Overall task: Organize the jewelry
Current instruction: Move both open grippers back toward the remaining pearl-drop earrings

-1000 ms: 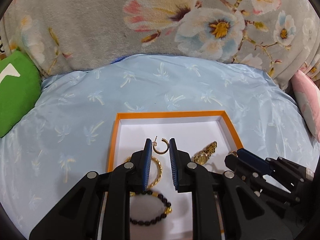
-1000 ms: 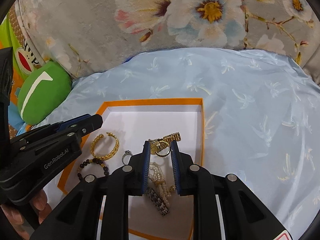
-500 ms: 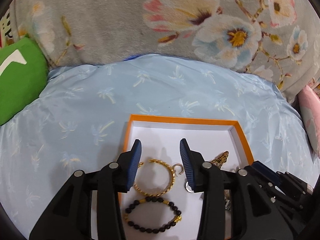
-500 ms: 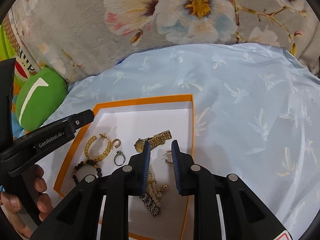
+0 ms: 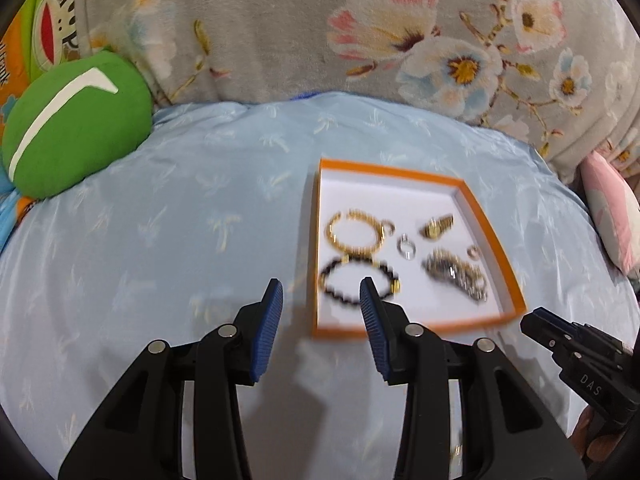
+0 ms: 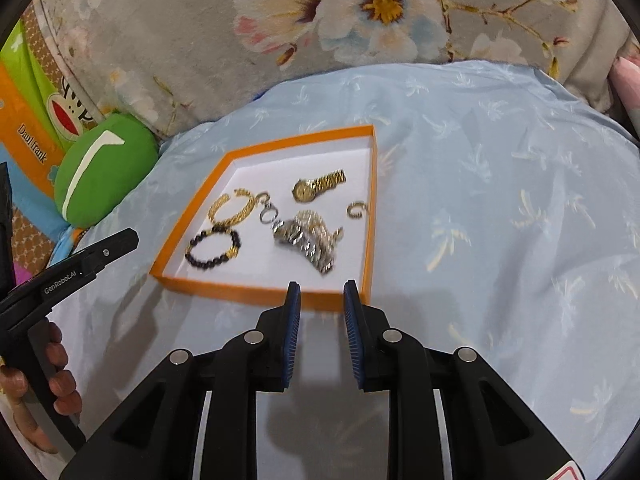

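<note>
An orange-rimmed white tray (image 5: 420, 325) (image 6: 256, 291) lies on the light blue cloth. In it are a gold twisted bangle (image 5: 352, 232) (image 6: 234, 209), a black bead bracelet (image 5: 356, 282) (image 6: 214, 248), a silver ring (image 5: 406, 245) (image 6: 267, 214), a gold watch (image 5: 436, 227) (image 6: 318, 186), a small gold hoop earring (image 6: 356, 210) and a heap of pearl and metal chains (image 5: 456, 272) (image 6: 310, 238). My left gripper (image 5: 320, 294) is open and empty, near the tray's near left corner. My right gripper (image 6: 320, 296) is open and empty at the tray's near edge.
A green round cushion (image 5: 76, 136) (image 6: 102, 168) sits at the left. A grey floral blanket (image 5: 360, 32) (image 6: 340, 20) rises behind the cloth. A pink cushion (image 5: 612, 208) is at the right. A hand (image 6: 44, 384) holds the other gripper's handle.
Both grippers have pulled back from the tray and towards me. The left opened and left a gold hoop beside the bangle; the right left a gold hoop by the tray's right wall.
</note>
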The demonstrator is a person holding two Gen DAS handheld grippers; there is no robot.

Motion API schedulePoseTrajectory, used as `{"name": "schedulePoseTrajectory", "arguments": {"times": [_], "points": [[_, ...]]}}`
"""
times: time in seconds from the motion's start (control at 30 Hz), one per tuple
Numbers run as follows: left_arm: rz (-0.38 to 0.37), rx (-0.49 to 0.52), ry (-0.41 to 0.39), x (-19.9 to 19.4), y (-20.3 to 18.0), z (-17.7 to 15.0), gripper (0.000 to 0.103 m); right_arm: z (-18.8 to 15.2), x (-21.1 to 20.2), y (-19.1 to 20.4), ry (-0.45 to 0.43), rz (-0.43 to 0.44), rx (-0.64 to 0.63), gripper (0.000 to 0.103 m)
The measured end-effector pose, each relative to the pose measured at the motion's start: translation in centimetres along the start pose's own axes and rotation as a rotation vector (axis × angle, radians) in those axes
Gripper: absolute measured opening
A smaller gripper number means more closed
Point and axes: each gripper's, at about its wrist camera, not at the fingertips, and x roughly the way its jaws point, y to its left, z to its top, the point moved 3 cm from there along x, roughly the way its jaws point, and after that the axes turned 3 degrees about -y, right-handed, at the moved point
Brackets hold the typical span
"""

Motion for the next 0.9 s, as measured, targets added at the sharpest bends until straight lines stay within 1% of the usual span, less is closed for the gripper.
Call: {"name": "schedulePoseTrajectory", "arguments": {"times": [0.17, 0.27, 0.37, 0.47, 0.5, 0.53, 0.6, 0.73, 0.77, 0.8, 0.83, 0.87, 0.9], "points": [[-0.004, -0.017, 0.051, -2.1, 0.3, -4.3, 0.039, -3.9, -1.7, 1.0, 0.053, 0.025, -0.005, 0.022], [-0.015, -0.034, 0.095, -2.6, 0.1, -6.6, 0.039, -5.5, -2.3, 2.1, 0.071, 0.048, -0.017, 0.022], [-0.013, -0.030, 0.118, -3.0, -0.2, -8.4, 0.039, -6.5, -2.7, 3.8, 0.078, 0.066, -0.053, 0.022], [-0.016, -0.038, 0.134, -3.4, -0.3, -9.5, 0.039, -7.1, -2.5, 5.5, 0.089, 0.077, -0.093, 0.022], [-0.019, -0.038, 0.136, -3.5, -0.3, -9.7, 0.039, -7.2, -2.4, 5.8, 0.092, 0.078, -0.100, 0.026], [-0.017, -0.036, 0.135, -3.6, -0.3, -9.8, 0.039, -7.4, -2.2, 6.2, 0.093, 0.075, -0.108, 0.032], [-0.015, -0.031, 0.133, -3.9, -0.3, -10.0, 0.039, -7.6, -1.9, 6.6, 0.095, 0.067, -0.118, 0.036], [-0.012, -0.031, 0.136, -4.2, -0.2, -10.3, 0.039, -7.8, -1.3, 7.3, 0.099, 0.058, -0.145, 0.036], [-0.011, -0.031, 0.137, -4.1, -0.2, -10.3, 0.039, -7.8, -1.1, 7.5, 0.100, 0.054, -0.151, 0.036], [-0.010, -0.031, 0.137, -4.2, -0.2, -10.3, 0.039, -7.8, -0.9, 7.6, 0.101, 0.053, -0.155, 0.033], [-0.011, -0.031, 0.137, -4.2, -0.2, -10.3, 0.039, -7.8, -0.7, 7.6, 0.104, 0.047, -0.162, 0.027], [-0.013, -0.031, 0.137, -4.2, -0.2, -10.3, 0.039, -7.8, -0.6, 7.7, 0.098, 0.035, -0.174, 0.025], [-0.014, -0.030, 0.136, -4.2, -0.2, -10.3, 0.039, -7.8, -0.6, 7.8, 0.095, 0.021, -0.188, 0.020]]}}
